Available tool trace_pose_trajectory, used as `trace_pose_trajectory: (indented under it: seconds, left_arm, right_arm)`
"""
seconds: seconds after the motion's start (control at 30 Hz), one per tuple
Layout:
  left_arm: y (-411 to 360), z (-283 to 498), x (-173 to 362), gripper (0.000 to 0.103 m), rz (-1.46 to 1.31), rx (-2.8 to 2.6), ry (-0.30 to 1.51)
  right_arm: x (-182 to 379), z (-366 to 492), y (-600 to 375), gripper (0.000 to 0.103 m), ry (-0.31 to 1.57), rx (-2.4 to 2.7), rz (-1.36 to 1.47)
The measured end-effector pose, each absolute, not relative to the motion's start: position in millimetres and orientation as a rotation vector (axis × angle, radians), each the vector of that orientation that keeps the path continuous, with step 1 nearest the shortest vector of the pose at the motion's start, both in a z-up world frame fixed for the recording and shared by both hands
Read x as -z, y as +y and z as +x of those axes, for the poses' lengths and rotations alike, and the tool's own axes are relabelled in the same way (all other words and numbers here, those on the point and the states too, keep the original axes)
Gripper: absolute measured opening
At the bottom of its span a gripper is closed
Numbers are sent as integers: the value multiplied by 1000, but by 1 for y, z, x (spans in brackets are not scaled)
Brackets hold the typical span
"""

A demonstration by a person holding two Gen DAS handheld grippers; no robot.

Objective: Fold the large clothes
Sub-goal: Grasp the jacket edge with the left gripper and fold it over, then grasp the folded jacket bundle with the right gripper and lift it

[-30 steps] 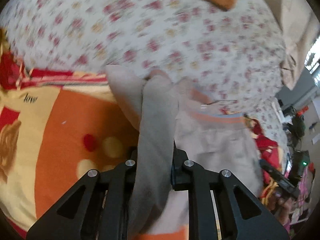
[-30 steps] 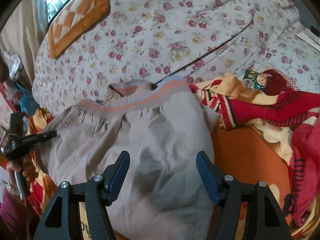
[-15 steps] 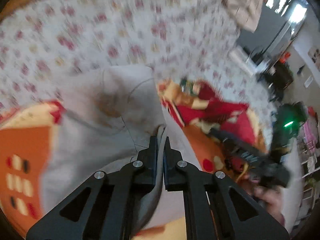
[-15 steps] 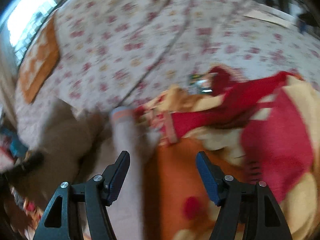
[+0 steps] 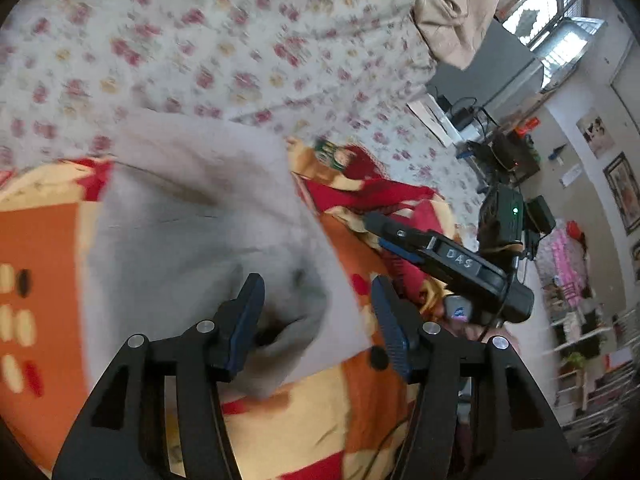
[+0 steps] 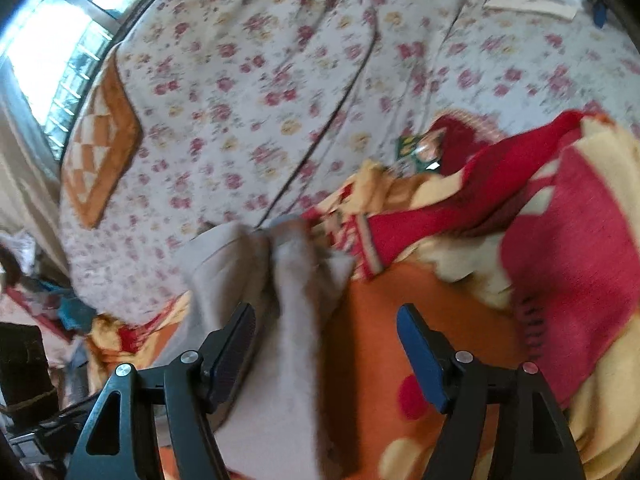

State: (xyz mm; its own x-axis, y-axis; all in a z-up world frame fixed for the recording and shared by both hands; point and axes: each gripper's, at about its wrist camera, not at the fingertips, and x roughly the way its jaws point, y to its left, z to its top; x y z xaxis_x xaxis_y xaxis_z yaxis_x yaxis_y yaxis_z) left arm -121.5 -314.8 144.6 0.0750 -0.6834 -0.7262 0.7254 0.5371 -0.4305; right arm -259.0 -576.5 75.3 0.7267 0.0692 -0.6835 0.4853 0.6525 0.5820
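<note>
Cloth is filling my left wrist view: a soft grey-beige garment [image 5: 200, 232] is lying spread and partly folded on a thick orange, red and cream patterned blanket [image 5: 36, 248]. I am holding the left gripper [image 5: 316, 320] just above the garment's near edge with its blue-padded fingers [image 5: 246, 320] spread apart, gripping nothing; a rumpled fold of the fabric is sitting between them, and I cannot tell whether it is touching the pads. Beyond the garment a white bedsheet printed with small red and yellow flowers [image 5: 220, 40] is stretching away. To the right, the right gripper [image 5: 374, 222] is pointing in over the blanket's red folds, its black body showing side-on.

Through the right wrist view I am seeing the right gripper [image 6: 326, 346] likewise released, fingers [image 6: 420, 356] wide. The garment [image 6: 296, 280] is lying bunched in a raised ridge that is running forward between the fingers, nearer the left one, on the blanket [image 6: 400, 340]. The flowered bedsheet [image 6: 280, 80] is lying behind it, and an orange-and-white checked cushion [image 6: 100, 148] is resting on the sheet at far left, near a bright window [image 6: 56, 60].
</note>
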Motion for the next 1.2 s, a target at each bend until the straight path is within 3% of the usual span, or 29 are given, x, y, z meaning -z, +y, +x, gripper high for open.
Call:
trace_pose_trajectory:
  seconds: [0.13,0.3,0.47,0.7,0.73,0.8,0.87,0.97,1.07,1.2]
  left_arm:
    - [-279,-112,-139,56,107,859,963]
    - [-262,-106,-92,55,39,840,1061]
    - [-284,-149,-58,55,151,948,1062]
    - [-256,-158,-68,55,148,953,1012]
    - [-248,-158,-73,55,151,939,992]
    - [-234,-158,-80,55,168,886,947]
    - [-222,-153,-86,55,169,838,916]
    - [-212,-139,-91,55,109,808,918]
    - [-217,-131,-94,55,64,802,918]
    - [-257,-126,-65,56,159,779,975]
  right_arm:
    - [-77,-258,-559,72,731,140,909]
    - [-78,-247,-524,78,782,-8,928]
    - [-71,-235,-496,86,814,-108,990]
    - [-59,-216,-462,86,881,-114,918]
    - [-56,-210,-455,80,885,-111,878]
    - [-54,-203,-447,31,877,-82,808]
    - [-55,-199,-442,18,865,-47,728]
    - [-75,-209,-445,10,812,-37,670]
    - [-98,-229,-454,9,786,17,588]
    - [-68,-234,-475,9,880,114,619]
